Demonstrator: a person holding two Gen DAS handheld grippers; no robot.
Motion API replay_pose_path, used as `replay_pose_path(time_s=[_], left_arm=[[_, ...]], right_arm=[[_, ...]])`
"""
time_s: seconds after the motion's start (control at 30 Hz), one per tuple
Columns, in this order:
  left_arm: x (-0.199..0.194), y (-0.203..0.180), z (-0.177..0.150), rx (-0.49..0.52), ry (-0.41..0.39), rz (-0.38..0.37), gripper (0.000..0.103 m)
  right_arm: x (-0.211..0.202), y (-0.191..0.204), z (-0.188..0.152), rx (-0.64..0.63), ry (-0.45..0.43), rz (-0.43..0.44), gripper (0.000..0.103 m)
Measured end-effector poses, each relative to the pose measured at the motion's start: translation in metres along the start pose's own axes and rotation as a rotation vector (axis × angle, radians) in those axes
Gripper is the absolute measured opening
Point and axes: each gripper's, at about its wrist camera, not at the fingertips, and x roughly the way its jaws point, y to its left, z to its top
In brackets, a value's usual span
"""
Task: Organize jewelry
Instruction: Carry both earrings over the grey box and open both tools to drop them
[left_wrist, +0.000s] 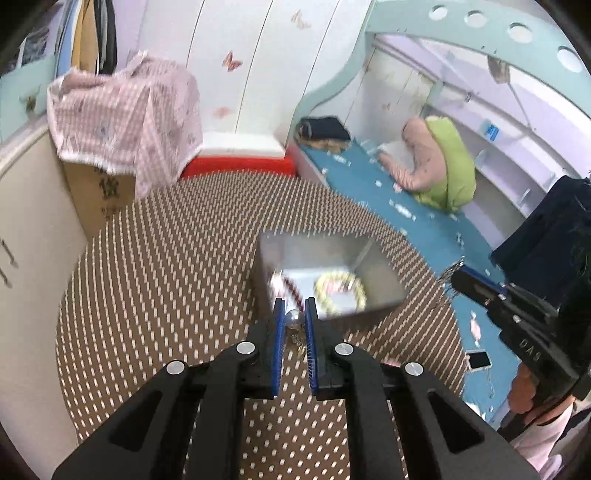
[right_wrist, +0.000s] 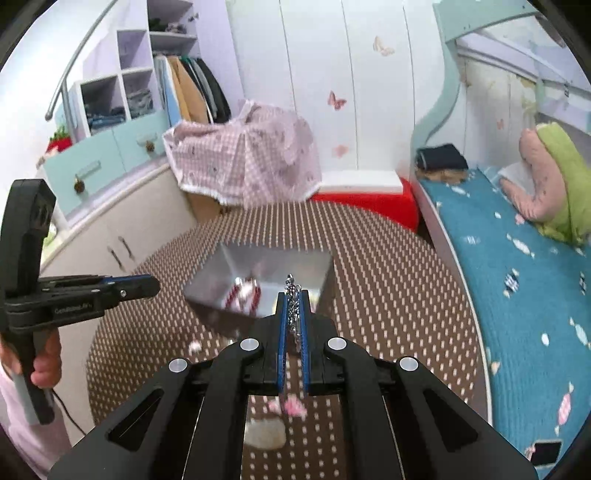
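The fingers of the left gripper pinch a silver bead with a bit of chain dangling below, held high so it clears the rim ahead. The right gripper is pressed together on a silver chain. Just beyond both sits the open metal box on the dotted surface, with a pale bead bracelet already inside, likely where both pieces go.

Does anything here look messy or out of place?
Yes. Some pink and white bits lie loose on the dotted tablecloth, outside the metal box that holds other jewelry. A checked cloth sits rumpled over something behind the table.
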Motion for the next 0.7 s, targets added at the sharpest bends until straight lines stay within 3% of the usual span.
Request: replay_pose_path(time_s=[0.13, 0.23, 0.3, 0.33, 0.37, 0.4, 0.47, 0.53, 0.6, 0.7], left_arm=[[-0.002, -0.013, 0.020, -0.004, -0.040, -0.028, 0.009], [0.021, -0.015, 0.029, -0.012, -0.016, -0.021, 0.011], [0.043, -0.011, 0.029, -0.036, 0.070, 0.041, 0.020], [0.052, -0.007, 0.027, -0.048, 0.108, 0.070, 0.033], [0.054, -0.004, 0.024, -0.050, 0.108, 0.057, 0.043], [0.054, -0.001, 0.022, -0.048, 0.103, 0.052, 0.046], [0.052, 0.004, 0.016, -0.045, 0.099, 0.078, 0.050], [0.051, 0.009, 0.010, -0.047, 0.109, 0.104, 0.051], [0.047, 0.011, 0.002, -0.050, 0.117, 0.112, 0.051], [0.044, 0.013, -0.007, -0.051, 0.129, 0.120, 0.052]], right_arm=[[0.006, 0.005, 0.022, 0.015, -0.051, 0.043, 0.006], [0.039, 0.007, 0.027, -0.001, 0.001, 0.106, 0.008], [0.068, 0.008, 0.024, -0.011, 0.111, 0.039, 0.009], [0.080, 0.003, 0.019, 0.007, 0.179, 0.017, 0.009], [0.085, -0.003, 0.014, 0.044, 0.202, 0.035, 0.009], [0.085, -0.009, 0.010, 0.078, 0.208, 0.052, 0.010], [0.083, -0.015, 0.002, 0.099, 0.213, 0.041, 0.021], [0.073, -0.018, -0.004, 0.117, 0.182, 0.096, 0.047], [0.065, -0.014, -0.008, 0.111, 0.158, 0.103, 0.066], [0.046, -0.008, -0.011, 0.081, 0.118, 0.076, 0.071]])
